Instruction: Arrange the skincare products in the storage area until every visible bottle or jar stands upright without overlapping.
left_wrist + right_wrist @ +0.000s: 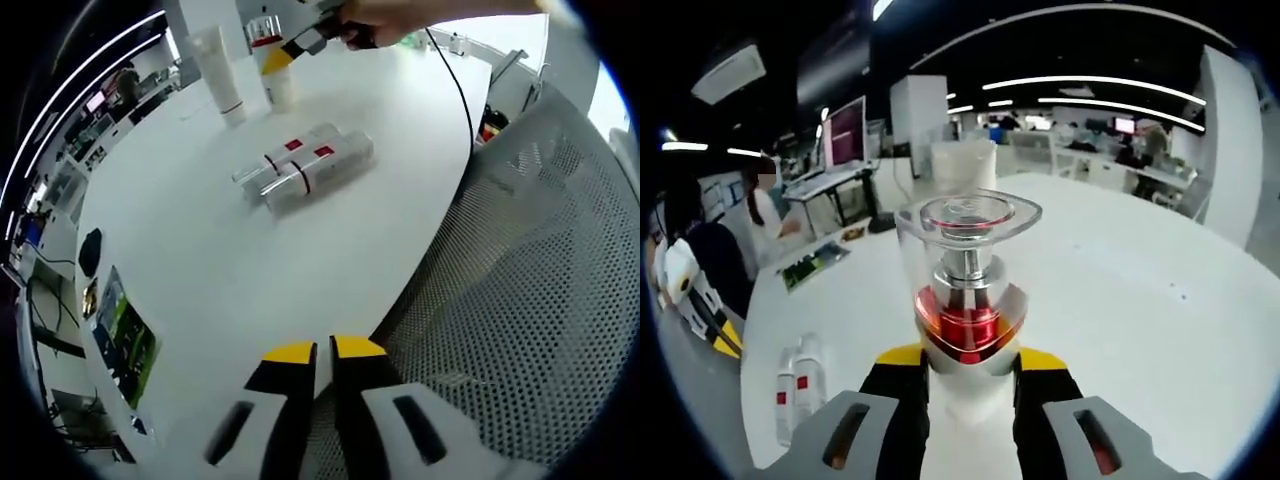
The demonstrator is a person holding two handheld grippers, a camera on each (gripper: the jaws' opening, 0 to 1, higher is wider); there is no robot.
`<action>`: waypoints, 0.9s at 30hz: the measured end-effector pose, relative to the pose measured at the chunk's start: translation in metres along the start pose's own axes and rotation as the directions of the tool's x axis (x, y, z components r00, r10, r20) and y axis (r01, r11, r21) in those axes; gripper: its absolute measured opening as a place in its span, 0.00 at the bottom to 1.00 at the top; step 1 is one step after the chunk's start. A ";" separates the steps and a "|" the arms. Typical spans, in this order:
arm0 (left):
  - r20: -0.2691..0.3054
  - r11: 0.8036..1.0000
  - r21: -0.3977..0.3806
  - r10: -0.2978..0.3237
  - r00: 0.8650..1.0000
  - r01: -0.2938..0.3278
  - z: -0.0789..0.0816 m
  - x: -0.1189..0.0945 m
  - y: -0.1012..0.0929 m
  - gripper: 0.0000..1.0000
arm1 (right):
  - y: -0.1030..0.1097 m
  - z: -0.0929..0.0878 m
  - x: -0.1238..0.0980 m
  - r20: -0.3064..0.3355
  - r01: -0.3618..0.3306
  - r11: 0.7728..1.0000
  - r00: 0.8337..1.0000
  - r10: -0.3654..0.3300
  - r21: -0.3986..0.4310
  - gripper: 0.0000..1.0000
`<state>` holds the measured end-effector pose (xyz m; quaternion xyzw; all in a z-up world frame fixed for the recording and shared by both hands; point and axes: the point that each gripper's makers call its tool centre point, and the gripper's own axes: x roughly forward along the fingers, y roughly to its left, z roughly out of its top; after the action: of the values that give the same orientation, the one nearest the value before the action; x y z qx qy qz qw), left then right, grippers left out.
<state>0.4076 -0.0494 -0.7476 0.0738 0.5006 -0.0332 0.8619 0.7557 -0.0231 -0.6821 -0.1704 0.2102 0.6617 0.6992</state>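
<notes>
Jaws on the right gripper are pinching a clear-capped bottle with a red collar, held upright over the big white counter. Left gripper has its jaws pressed nearly together on nothing, at the counter's edge by a mesh chair. Two clear bottles lie side by side mid-counter; a white tube stands further back.

Mesh chair, green leaflet, monitor.

Left fingers together, right fingers clamped.
</notes>
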 end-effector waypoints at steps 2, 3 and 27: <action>-0.003 1.000 0.001 -0.001 1.000 0.001 0.000 0.000 0.000 0.01 | -0.007 0.002 0.002 0.001 0.014 1.000 1.000 -0.014 -0.003 0.26; -0.004 1.000 0.000 -0.001 1.000 0.001 0.000 0.000 0.000 0.01 | -0.009 0.002 0.003 0.001 0.017 1.000 1.000 -0.017 -0.003 0.26; -0.016 1.000 0.001 -0.011 1.000 0.011 -0.002 0.000 -0.002 0.00 | -0.039 0.023 0.036 0.003 0.044 0.998 0.999 -0.044 -0.046 0.26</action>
<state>0.4054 -0.0509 -0.7493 0.0718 0.5077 -0.0376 0.8577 0.7977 0.0171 -0.6834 -0.1905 0.1905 0.6510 0.7097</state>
